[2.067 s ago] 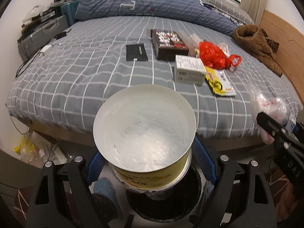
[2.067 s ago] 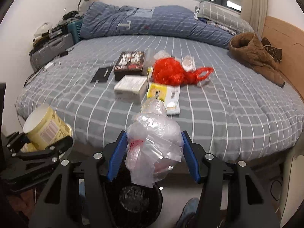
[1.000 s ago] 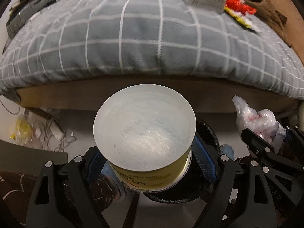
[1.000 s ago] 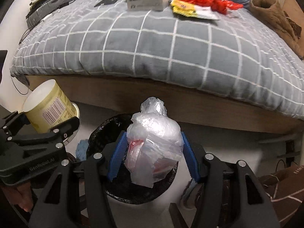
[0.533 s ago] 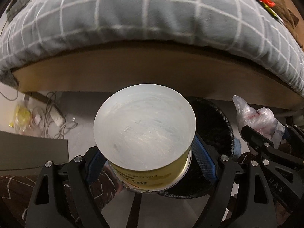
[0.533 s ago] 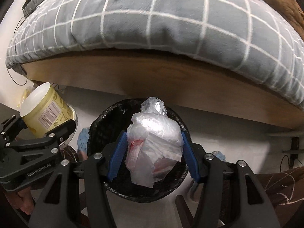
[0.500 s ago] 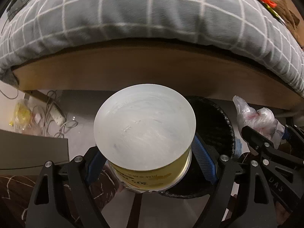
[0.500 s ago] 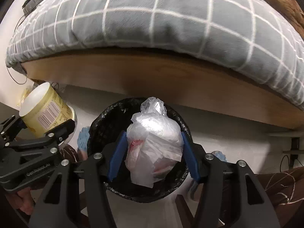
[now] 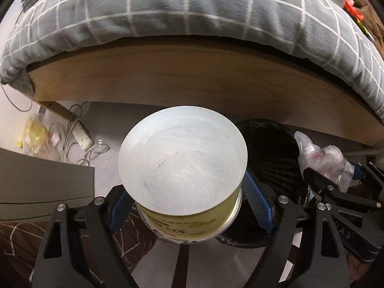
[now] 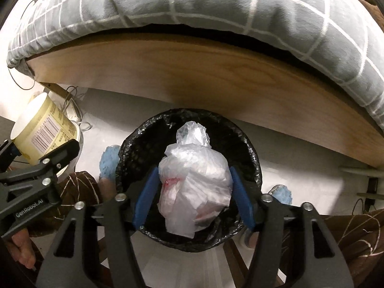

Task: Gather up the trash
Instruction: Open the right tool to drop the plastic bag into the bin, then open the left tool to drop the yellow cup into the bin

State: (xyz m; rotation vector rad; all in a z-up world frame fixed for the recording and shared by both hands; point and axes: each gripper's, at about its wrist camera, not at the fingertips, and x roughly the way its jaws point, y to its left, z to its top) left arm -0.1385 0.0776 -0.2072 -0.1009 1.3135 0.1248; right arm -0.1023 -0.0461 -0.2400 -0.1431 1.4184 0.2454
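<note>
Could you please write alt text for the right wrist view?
The right hand-held gripper, jaws just opening, has a clear plastic bag between its blue pads above a black-lined bin beside a bed. At left, another gripper holds a yellow tub.

Pale floor (image 10: pixel 300 175) below a bed (image 10: pixel 216 7) with a gray checked cover. On the floor: a round bin (image 10: pixel 252 158) with a black bag inside, close to the bed's wooden side (image 9: pixel 192 76); a white power strip (image 9: pixel 82 135) with tangled cords; something yellow (image 9: pixel 34 134), maybe a wrapper.
</note>
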